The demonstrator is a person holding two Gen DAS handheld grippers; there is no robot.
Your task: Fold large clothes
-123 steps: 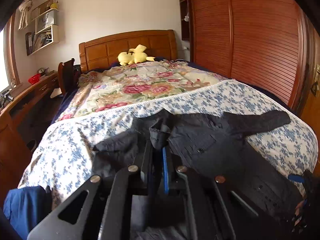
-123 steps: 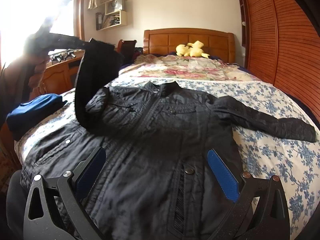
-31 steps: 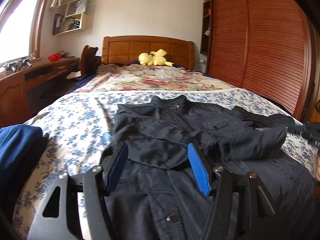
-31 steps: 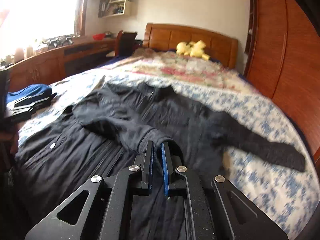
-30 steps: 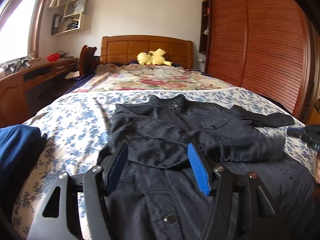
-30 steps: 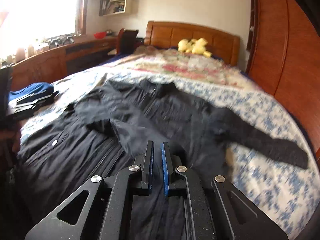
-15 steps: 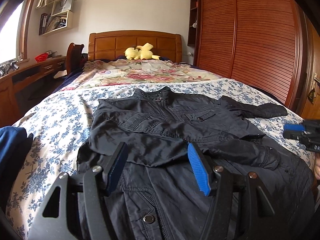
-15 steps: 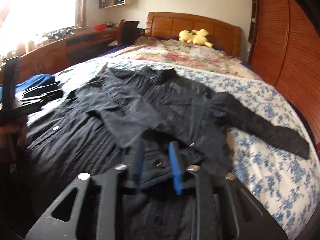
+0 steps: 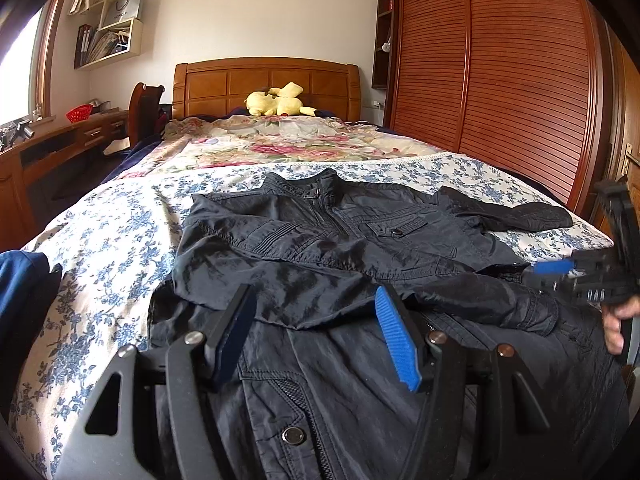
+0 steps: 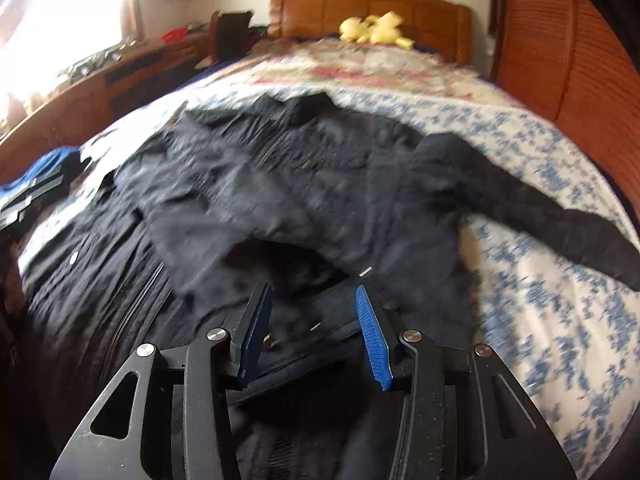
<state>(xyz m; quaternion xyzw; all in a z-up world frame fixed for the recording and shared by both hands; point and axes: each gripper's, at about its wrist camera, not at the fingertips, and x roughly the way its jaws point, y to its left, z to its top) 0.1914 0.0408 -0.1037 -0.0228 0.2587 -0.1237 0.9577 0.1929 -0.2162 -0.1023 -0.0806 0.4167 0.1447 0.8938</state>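
Both grippers open and empty above a black jacket (image 9: 340, 248) spread on the bed (image 9: 104, 240), the unfolded sleeve (image 10: 532, 208) trailing toward two o'clock, nearer the right gripper (image 10: 316, 332) than the left gripper (image 9: 316, 332).

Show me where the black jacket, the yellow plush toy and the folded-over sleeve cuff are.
black jacket (image 9: 320, 240): left wrist view, on its chest near the zip.
yellow plush toy (image 9: 276, 102): left wrist view, on its body by the headboard.
sleeve cuff (image 9: 532, 314): left wrist view, on the end of the sleeve laid across the front.
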